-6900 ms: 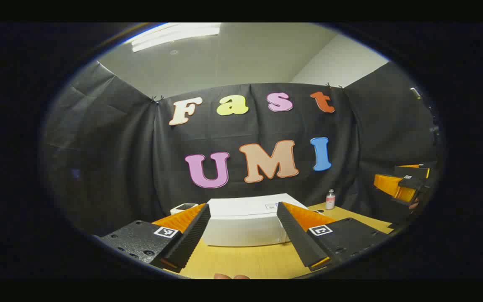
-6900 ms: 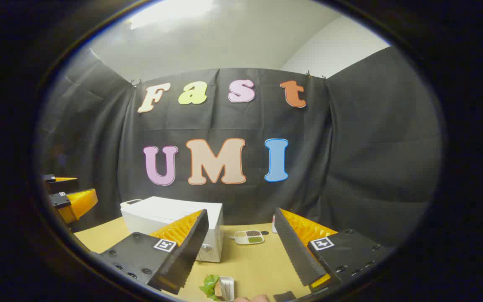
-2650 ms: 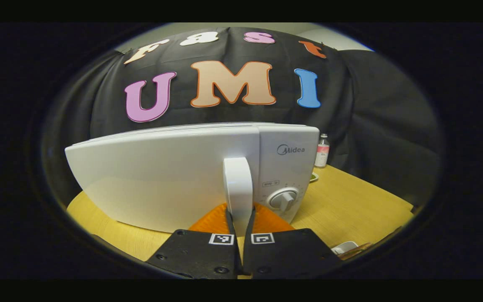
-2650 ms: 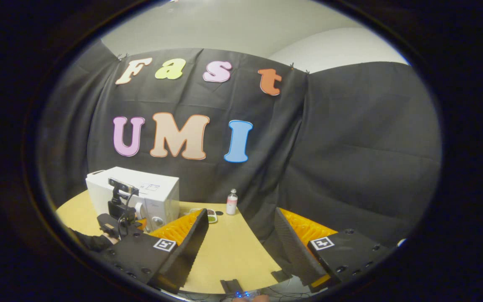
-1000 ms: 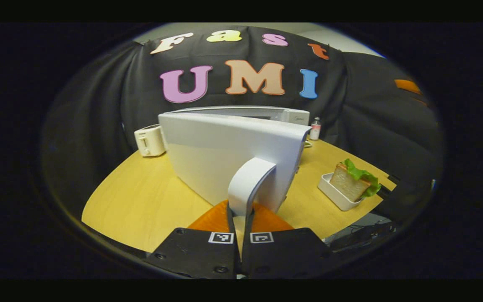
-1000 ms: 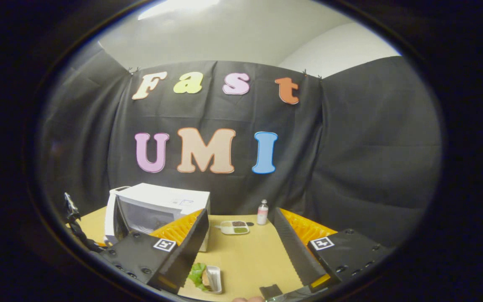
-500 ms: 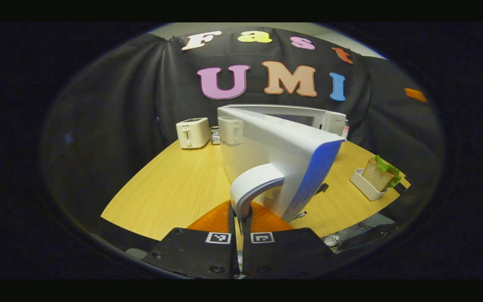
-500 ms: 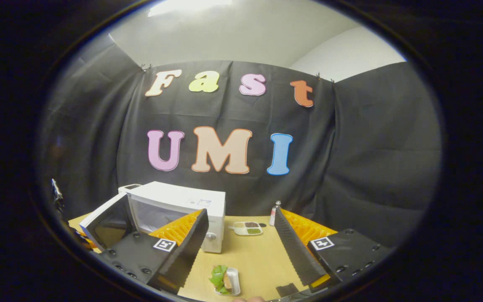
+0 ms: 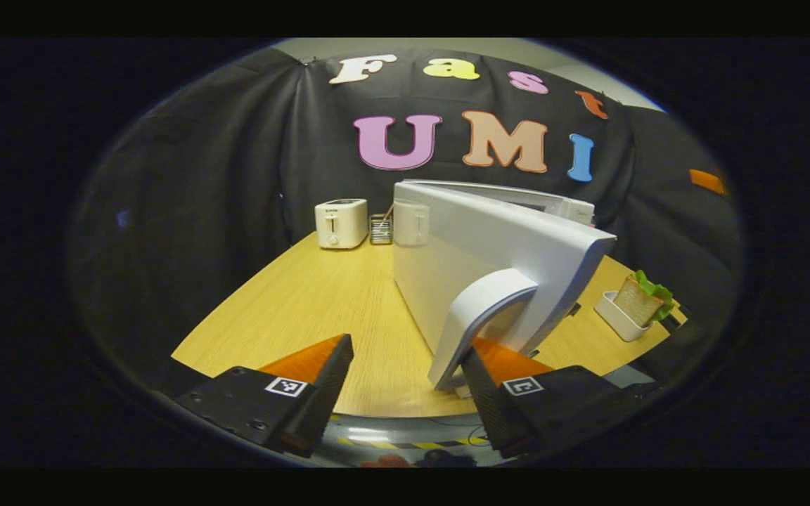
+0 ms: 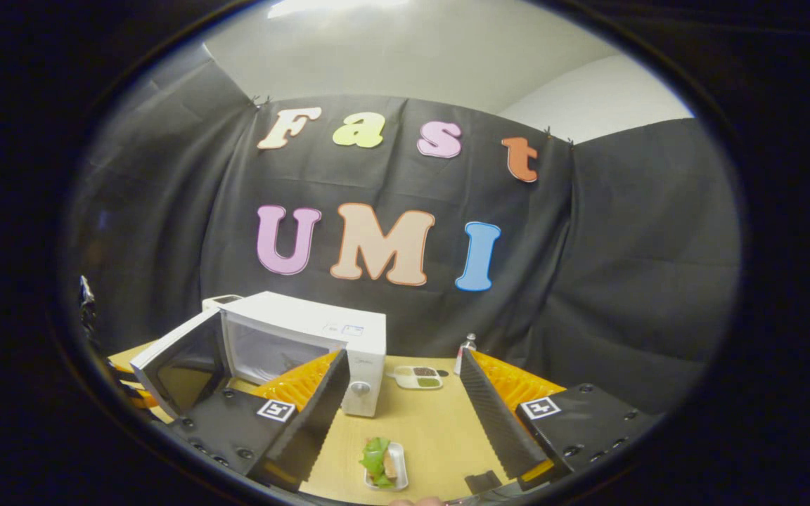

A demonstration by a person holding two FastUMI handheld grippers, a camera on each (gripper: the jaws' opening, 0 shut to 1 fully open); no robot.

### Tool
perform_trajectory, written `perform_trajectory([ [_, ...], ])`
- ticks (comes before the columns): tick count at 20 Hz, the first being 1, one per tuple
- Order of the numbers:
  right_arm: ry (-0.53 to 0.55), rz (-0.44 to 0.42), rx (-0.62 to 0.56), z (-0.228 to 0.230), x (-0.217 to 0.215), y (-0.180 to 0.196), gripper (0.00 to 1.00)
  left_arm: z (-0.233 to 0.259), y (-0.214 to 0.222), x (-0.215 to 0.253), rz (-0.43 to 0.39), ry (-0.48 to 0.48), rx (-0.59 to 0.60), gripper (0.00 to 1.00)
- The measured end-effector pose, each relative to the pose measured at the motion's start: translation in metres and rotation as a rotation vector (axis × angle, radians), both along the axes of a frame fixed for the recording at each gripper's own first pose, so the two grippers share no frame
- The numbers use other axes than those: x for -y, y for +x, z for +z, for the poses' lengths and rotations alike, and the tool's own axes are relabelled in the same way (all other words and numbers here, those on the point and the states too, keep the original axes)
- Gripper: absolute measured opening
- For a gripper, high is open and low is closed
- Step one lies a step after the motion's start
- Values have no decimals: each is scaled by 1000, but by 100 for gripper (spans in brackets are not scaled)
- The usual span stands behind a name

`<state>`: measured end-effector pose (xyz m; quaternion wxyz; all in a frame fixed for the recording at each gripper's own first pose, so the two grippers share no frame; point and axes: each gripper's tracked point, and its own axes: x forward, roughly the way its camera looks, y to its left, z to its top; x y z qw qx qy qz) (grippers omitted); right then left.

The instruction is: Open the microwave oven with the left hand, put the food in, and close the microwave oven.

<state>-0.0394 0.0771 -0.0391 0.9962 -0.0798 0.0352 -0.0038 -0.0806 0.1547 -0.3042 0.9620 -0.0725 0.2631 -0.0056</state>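
Observation:
The white microwave [image 10: 349,330] stands on the wooden table with its door [image 9: 489,242] swung wide open to the left. My left gripper [image 9: 406,351] is open at the table's near edge. The door's curved handle [image 9: 486,309] lies between its fingers, close against the right finger [image 9: 479,376], and is not gripped. The food is a sandwich with lettuce in a small white tray [image 10: 384,464], seen on the table to the right of the door as sandwich [image 9: 640,299]. My right gripper [image 10: 403,358] hangs open above the table, with the tray below and between its fingers.
A white toaster [image 9: 340,223] and a small rack [image 9: 380,228] stand at the table's back left. A divided dish [image 10: 415,377] and a small bottle [image 10: 467,349] sit behind the microwave's right side. The table's front edge [image 9: 391,411] is just under my left gripper.
My left gripper has opened and let go of the door handle. The door has swung further open. The right gripper has shifted slightly, so the sandwich tray now sits more central below it.

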Motion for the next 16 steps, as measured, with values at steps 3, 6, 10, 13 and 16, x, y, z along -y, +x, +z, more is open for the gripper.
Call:
perform_trajectory([
  [3,-3,4,-13,-6,1,1,96,5,-9,-1,-2,12,13,86],
  [6,2,9,-25,-14,0,1,99,15,-17,1,-11,16,32,87],
  [10,2,15,-67,-41,2,3,96,50,-29,-10,17,38,111,90],
  [13,0,29,-121,-71,-2,7,96,87,-40,-29,66,92,177,100],
  [16,-21,43,-188,-106,-5,13,96,126,-43,-43,99,116,239,99],
])
